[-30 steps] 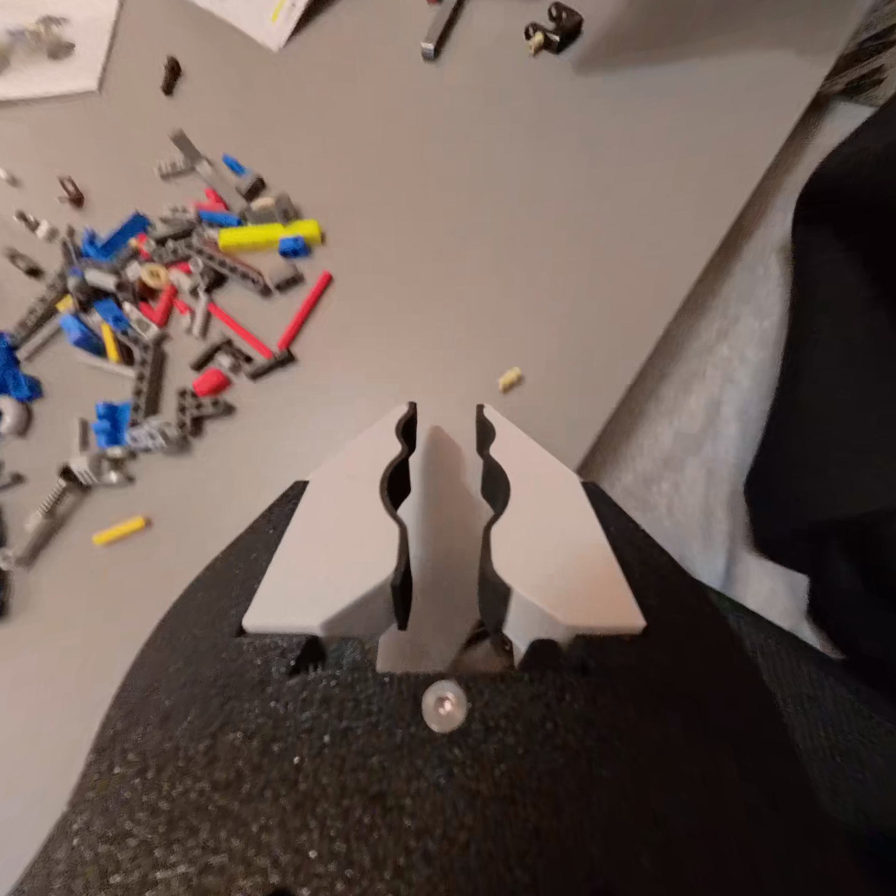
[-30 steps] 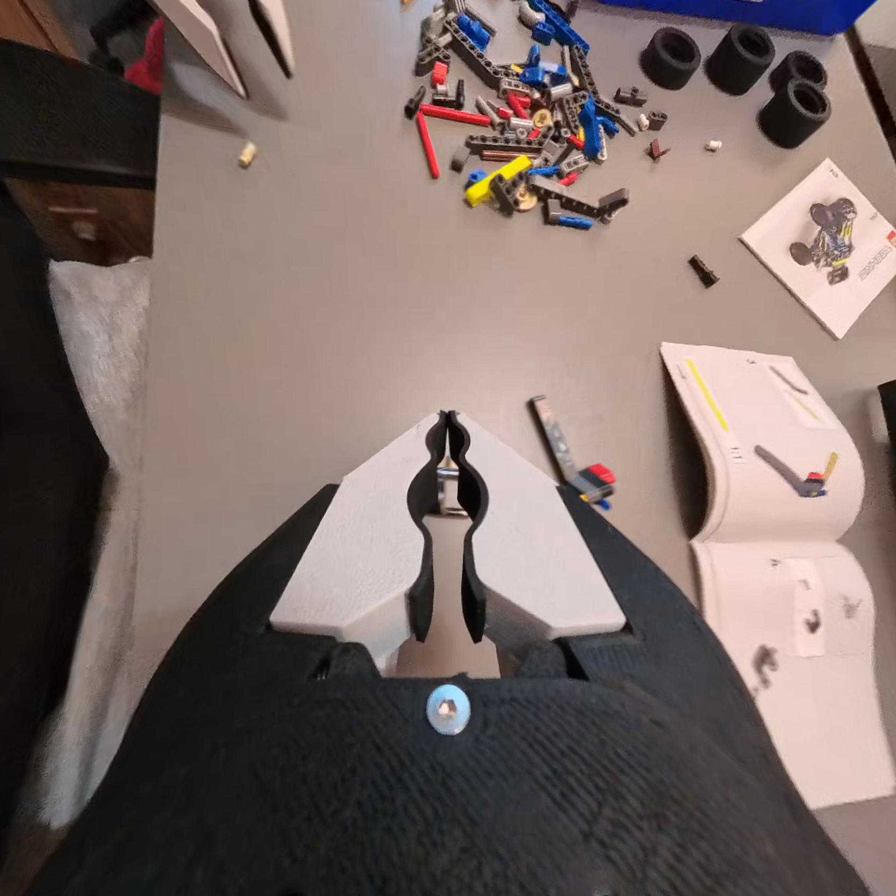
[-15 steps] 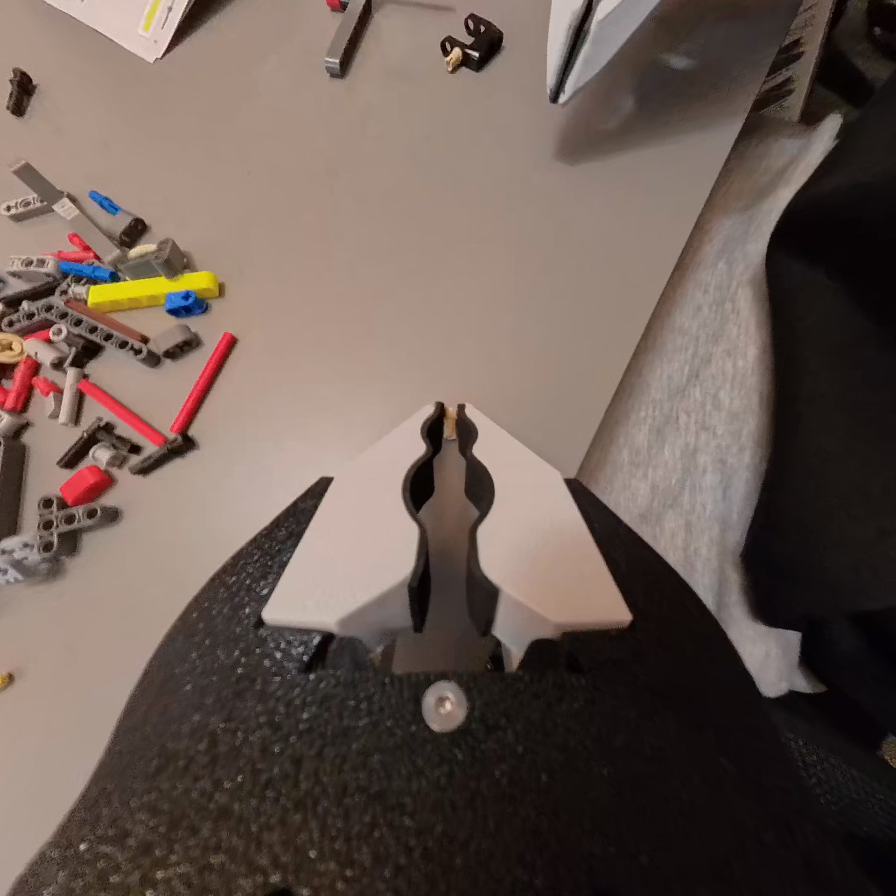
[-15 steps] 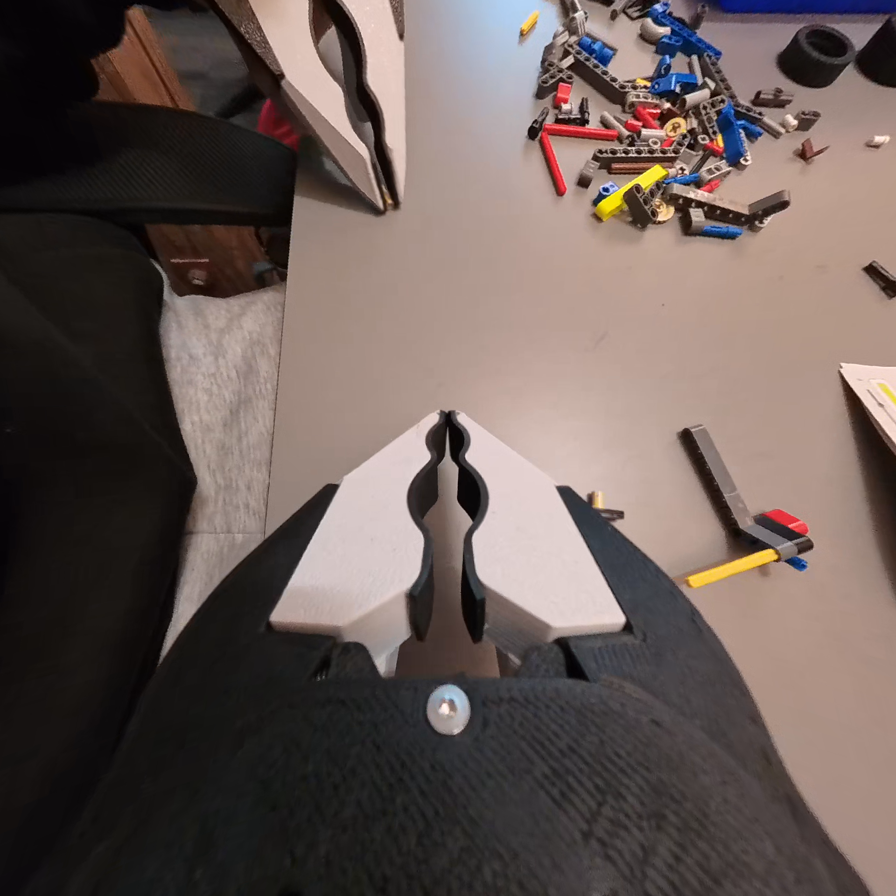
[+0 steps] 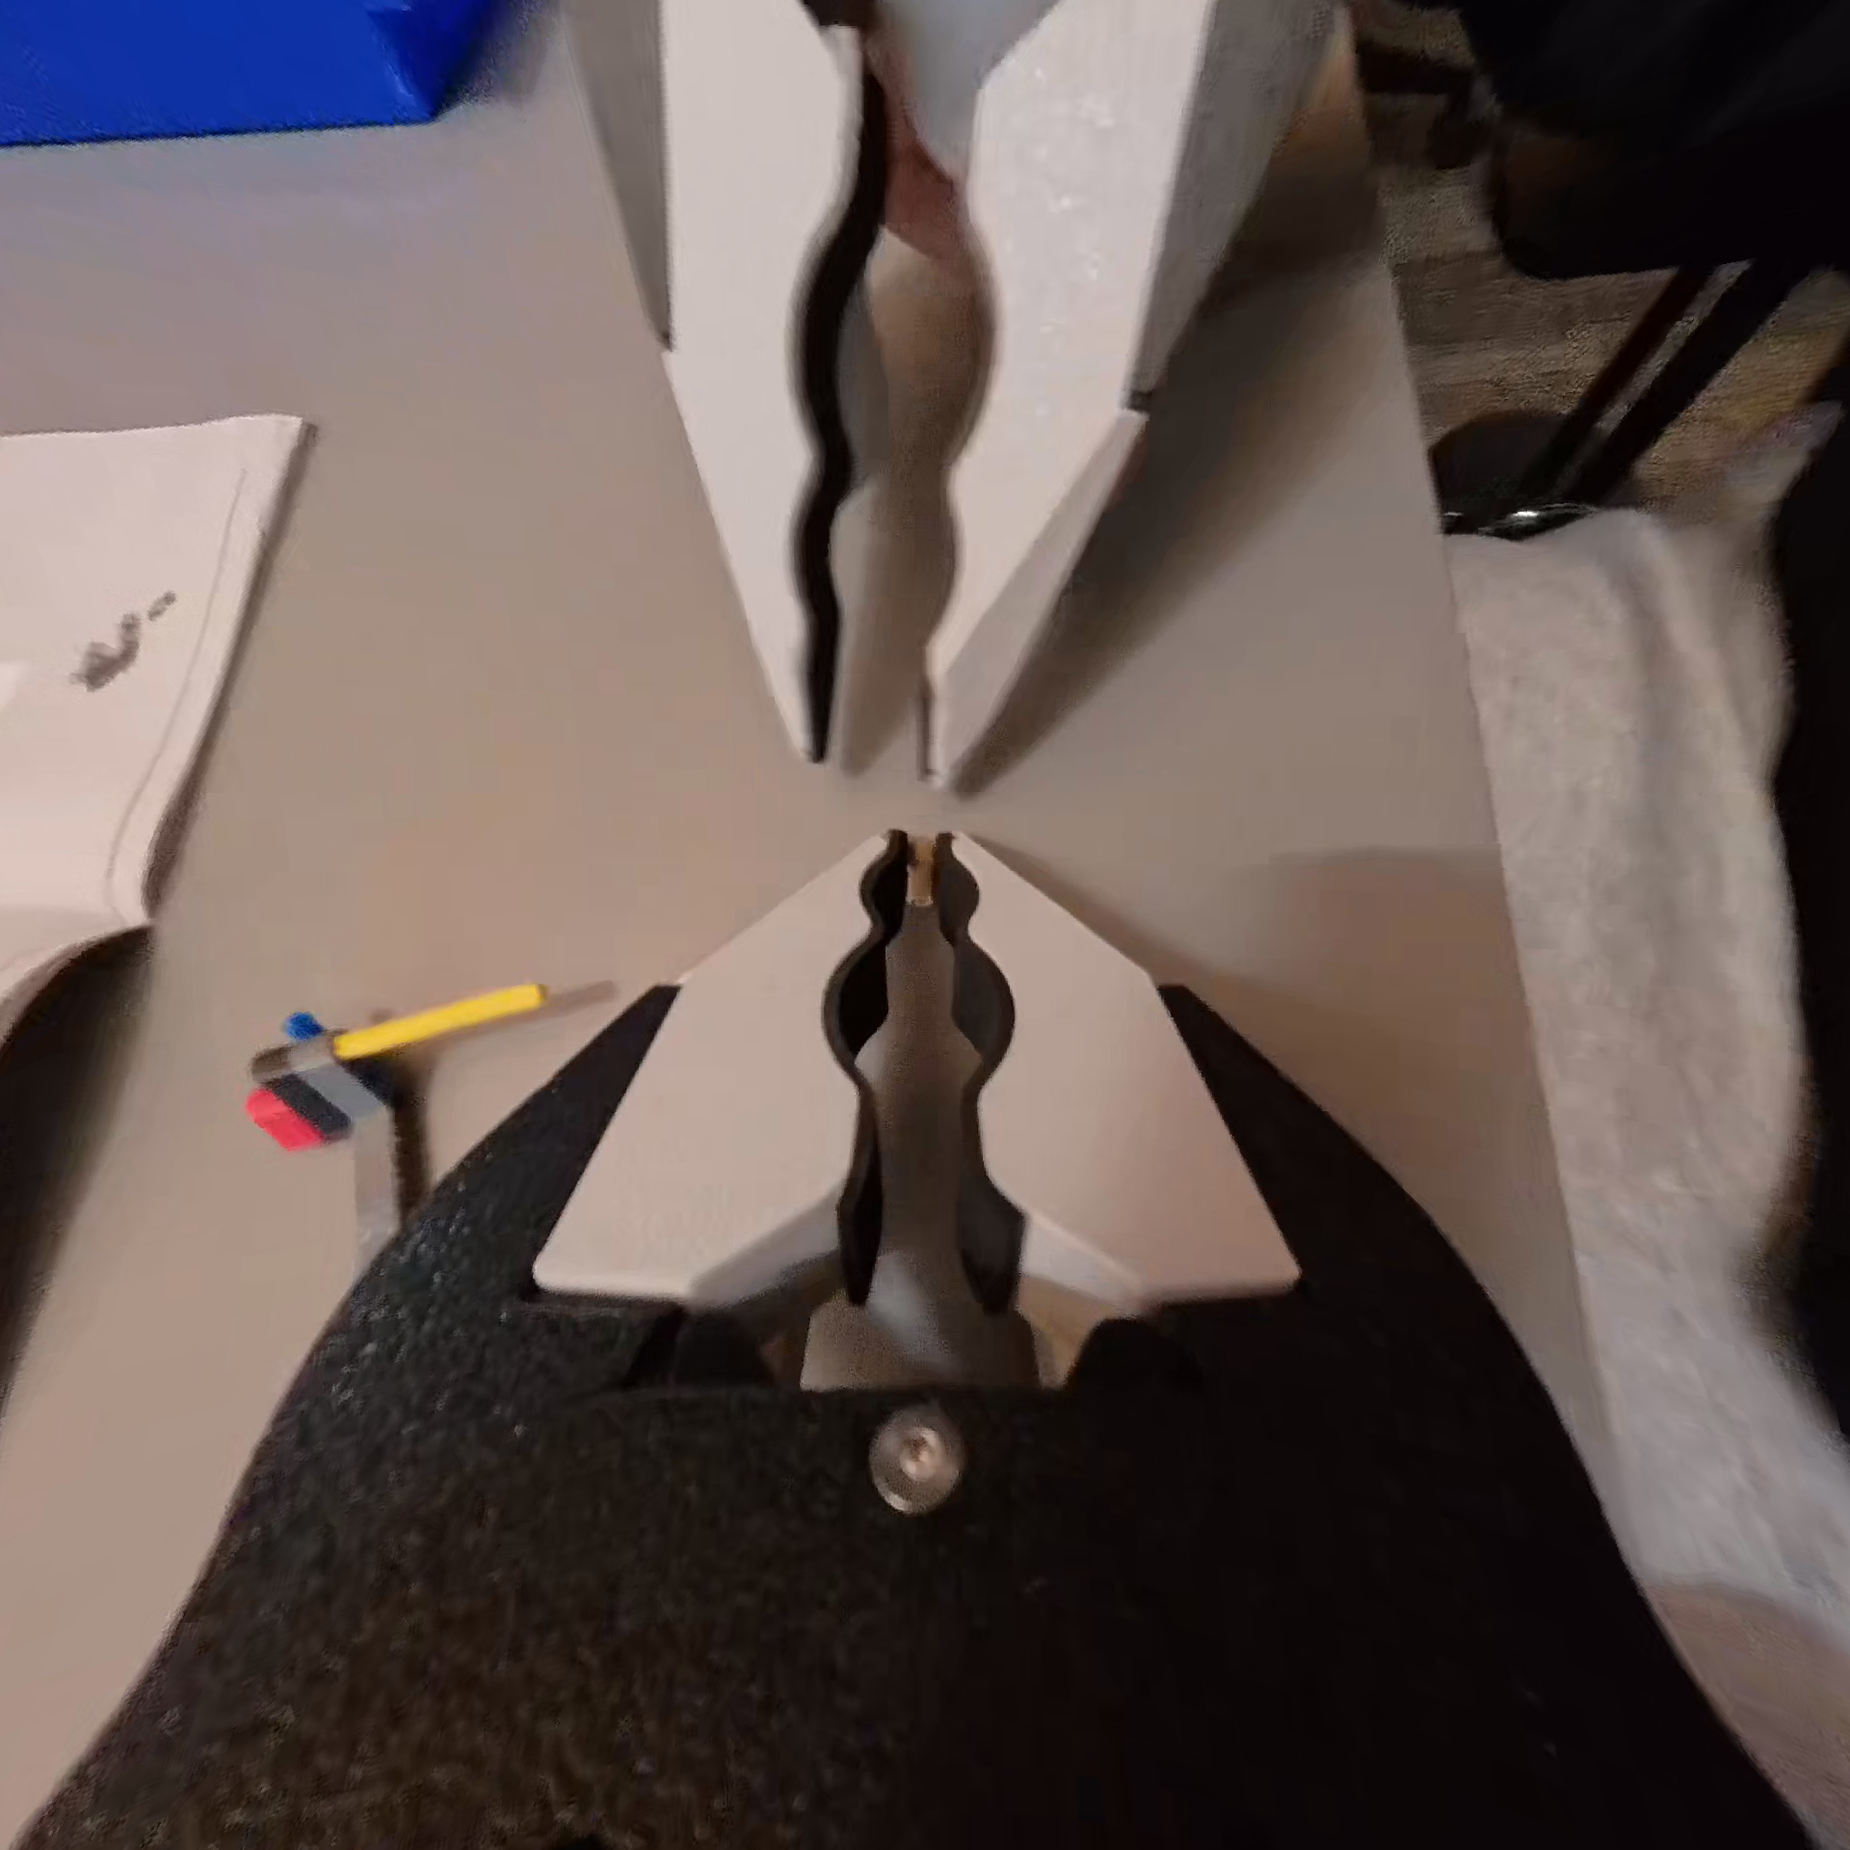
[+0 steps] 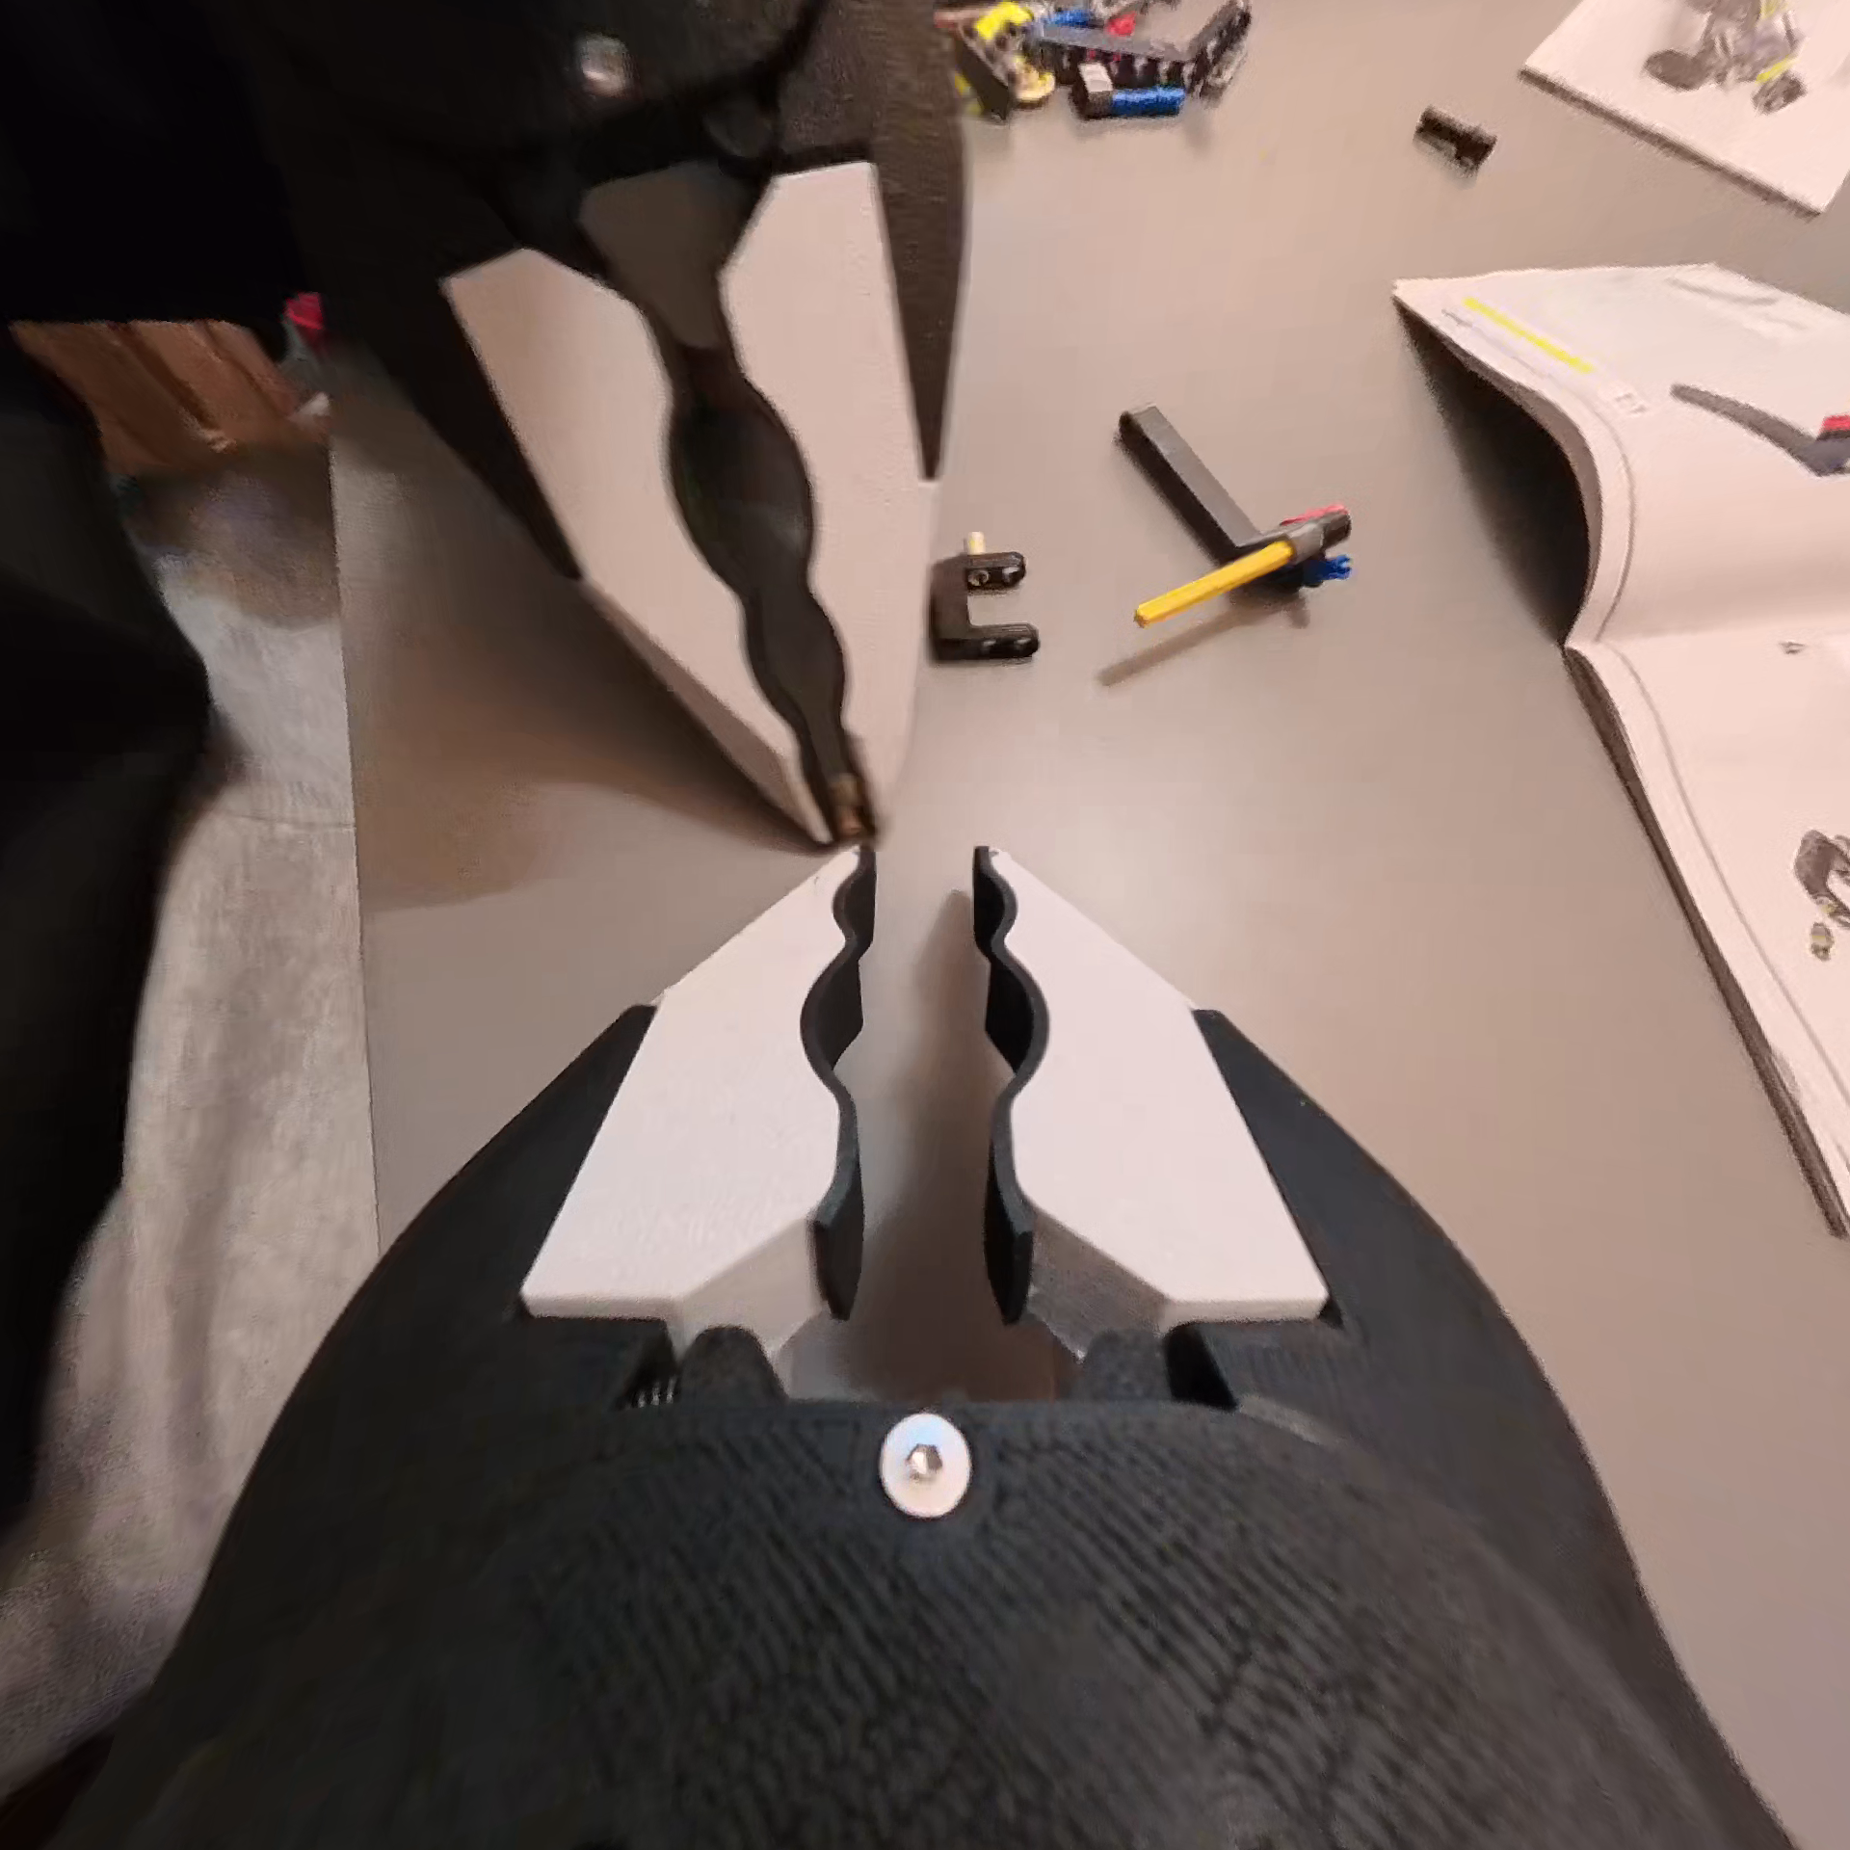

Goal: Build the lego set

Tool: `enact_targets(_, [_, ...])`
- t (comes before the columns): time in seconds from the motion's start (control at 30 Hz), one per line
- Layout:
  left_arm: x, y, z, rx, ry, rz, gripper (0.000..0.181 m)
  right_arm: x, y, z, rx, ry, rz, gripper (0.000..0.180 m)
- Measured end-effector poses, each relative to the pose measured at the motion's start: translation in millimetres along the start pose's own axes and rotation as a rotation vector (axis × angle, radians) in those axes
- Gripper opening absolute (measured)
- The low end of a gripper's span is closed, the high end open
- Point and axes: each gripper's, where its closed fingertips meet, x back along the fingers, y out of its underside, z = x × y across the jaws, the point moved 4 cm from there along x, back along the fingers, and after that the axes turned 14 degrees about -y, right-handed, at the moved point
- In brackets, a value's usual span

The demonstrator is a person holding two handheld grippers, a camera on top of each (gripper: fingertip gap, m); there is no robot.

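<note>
Left tongs [image 5: 921, 839] pinched on a small tan peg [image 5: 922, 869], tip to tip with right tongs [image 6: 921, 851], parted and empty, over the matte grey worktop [image 6: 1301, 901] near its carpet-side edge. Beyond, a black C-shaped bracket [image 6: 976, 609] and yellow-axled assembly [image 6: 1241, 541].

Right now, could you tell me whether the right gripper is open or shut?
Open. The right gripper shows bare table between its parted fingertips and holds nothing, facing the left gripper, which is shut on a tan pin.
</note>
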Motion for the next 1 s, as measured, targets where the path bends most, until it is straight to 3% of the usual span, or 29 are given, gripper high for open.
enact_targets(0.17, [4.3, -0.5, -7.6, 0.025, 0.001, 0.039, 0.024, -4.4, 6.8, -0.4, 0.081, -0.051, -0.041, 0.021])
enact_targets(0.3, [32.1, 0.8, -28.6, 0.144, -0.051, 0.139, 0.025, -8.5, 2.7, 1.5, 0.113, -0.066, -0.042, 0.021])
enact_targets(0.5, [40.3, 41.3, -45.2, 0.162, -0.111, -0.010, 0.025, -14.0, -2.6, 8.2, 0.170, -0.078, -0.048, 0.019])
enact_targets(0.6, [39.5, 50.7, -45.4, 0.179, -0.066, -0.048, 0.024, -18.8, -5.1, 9.6, 0.174, -0.096, -0.056, 0.006])
enact_targets(1.0, [30.8, 42.8, -52.9, 0.152, 0.039, -0.003, 0.031, -18.7, -5.6, 12.7, 0.123, -0.123, -0.051, 0.008])
